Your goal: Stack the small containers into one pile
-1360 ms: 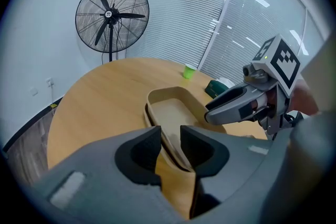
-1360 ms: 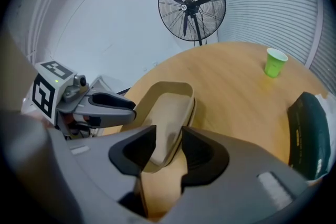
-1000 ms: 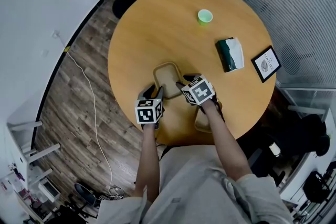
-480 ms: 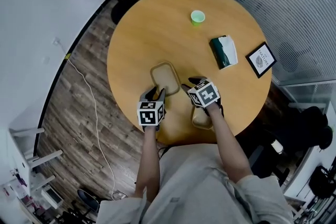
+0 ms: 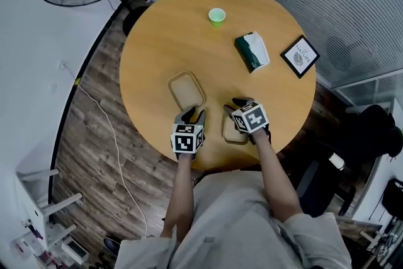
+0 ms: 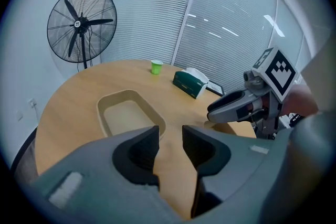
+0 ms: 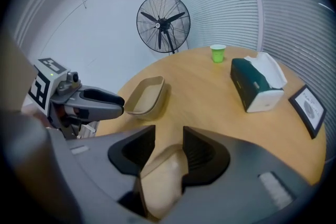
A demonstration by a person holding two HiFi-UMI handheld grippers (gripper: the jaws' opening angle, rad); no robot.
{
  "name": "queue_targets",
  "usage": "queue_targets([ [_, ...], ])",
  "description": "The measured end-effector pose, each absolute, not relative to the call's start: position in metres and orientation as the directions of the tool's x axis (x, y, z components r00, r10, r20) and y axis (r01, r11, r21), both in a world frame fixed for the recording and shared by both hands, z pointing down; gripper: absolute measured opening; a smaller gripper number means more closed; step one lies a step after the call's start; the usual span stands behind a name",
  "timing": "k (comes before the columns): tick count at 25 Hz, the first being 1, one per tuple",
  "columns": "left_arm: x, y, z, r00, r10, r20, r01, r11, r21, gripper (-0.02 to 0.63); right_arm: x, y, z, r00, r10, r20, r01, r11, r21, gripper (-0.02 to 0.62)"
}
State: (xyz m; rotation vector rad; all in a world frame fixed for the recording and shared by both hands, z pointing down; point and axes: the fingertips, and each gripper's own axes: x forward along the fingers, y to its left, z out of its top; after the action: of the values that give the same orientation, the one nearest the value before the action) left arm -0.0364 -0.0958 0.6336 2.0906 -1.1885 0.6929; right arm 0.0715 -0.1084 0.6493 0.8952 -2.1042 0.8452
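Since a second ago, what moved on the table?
The right gripper drew back from the far container to the near container, whose rim now sits between its open jaws. The left gripper, both containers and the green cup stayed put.

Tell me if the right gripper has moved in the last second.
Yes. Judged against the far container, the right gripper has pulled back toward the near edge of the table and is now over the near container.

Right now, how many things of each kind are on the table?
Beige containers: 2
Green cup: 1
Tissue box: 1
Framed sign: 1
Total: 5
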Motion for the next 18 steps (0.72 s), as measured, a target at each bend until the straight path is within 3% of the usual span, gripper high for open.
queue_targets([
  [18,0.068,-0.033,0.679,0.602,-0.281,0.747,-0.716,-0.604,0.350,0.144,0.165,-0.028,0.669,-0.428,-0.432,0.794,-0.899,0.296,-0.323,0.161],
])
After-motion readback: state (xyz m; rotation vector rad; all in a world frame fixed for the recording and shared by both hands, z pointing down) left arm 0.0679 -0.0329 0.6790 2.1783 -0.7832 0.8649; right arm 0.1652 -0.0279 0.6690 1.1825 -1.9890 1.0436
